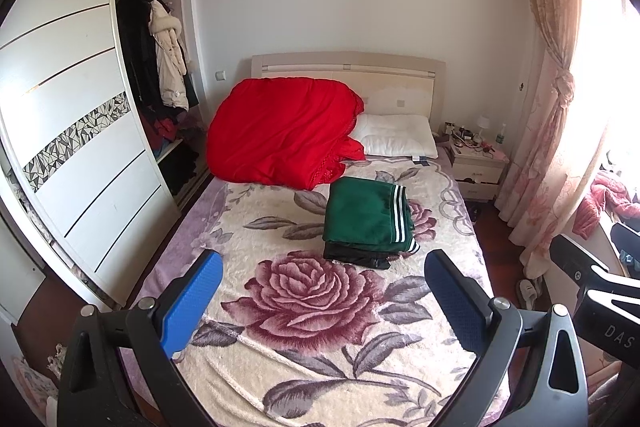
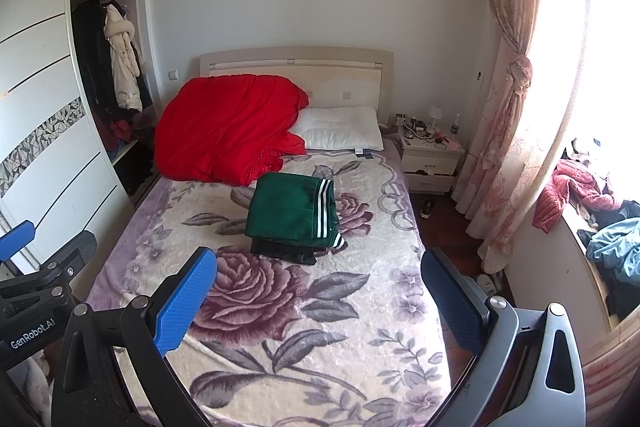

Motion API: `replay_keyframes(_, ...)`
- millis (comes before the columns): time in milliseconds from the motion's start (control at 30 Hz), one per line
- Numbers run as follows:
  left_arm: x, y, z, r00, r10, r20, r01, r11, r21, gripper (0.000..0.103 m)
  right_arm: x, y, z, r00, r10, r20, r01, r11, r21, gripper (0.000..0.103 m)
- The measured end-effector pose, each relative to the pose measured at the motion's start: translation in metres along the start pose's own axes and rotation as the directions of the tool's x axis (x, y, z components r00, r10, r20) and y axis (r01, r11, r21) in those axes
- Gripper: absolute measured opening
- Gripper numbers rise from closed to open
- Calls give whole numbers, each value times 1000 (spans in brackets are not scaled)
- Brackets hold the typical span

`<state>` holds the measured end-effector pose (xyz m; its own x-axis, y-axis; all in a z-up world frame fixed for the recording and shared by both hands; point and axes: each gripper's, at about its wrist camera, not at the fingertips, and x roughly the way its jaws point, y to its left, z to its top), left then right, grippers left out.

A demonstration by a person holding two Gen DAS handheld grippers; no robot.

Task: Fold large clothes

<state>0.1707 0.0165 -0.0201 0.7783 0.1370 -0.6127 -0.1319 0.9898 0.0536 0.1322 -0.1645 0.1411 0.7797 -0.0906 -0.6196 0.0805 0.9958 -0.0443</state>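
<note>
Left gripper (image 1: 322, 291): blue fingers (image 1: 192, 301) spread wide, holding nothing; raised above the bed, well short of any garment.
Right gripper (image 2: 318, 289): likewise spread and empty; its fingers (image 2: 186, 297) frame the rose-patterned blanket (image 2: 280, 327).
Folded green garment (image 1: 366, 213): beyond and between the fingertips, slightly nearer the right finger in the left view; white side stripes along its right edge; resting on a dark folded garment (image 1: 356, 257) beneath.
Stack state: both pieces look already folded; no unfolded large item lies between the fingers.
Handling (judged): soft, limp knit; light to moderate weight; not slippery or fragile; layers will slide apart if lifted by one edge.
Grasp point (judged): pinch through all layers at the near folded corners, one gripper per corner.
Other cloth: red quilt (image 2: 228, 129) and pillow (image 2: 340, 133) far beyond the fingertips.
</note>
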Motion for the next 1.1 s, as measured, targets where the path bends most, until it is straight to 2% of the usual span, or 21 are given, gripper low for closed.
replay_keyframes(1100, -7, -5, 7, 1000, 1, 11, -1, 1000, -8, 103, -3, 2, 0, 1000, -8, -1, 8, 1000, -4, 103)
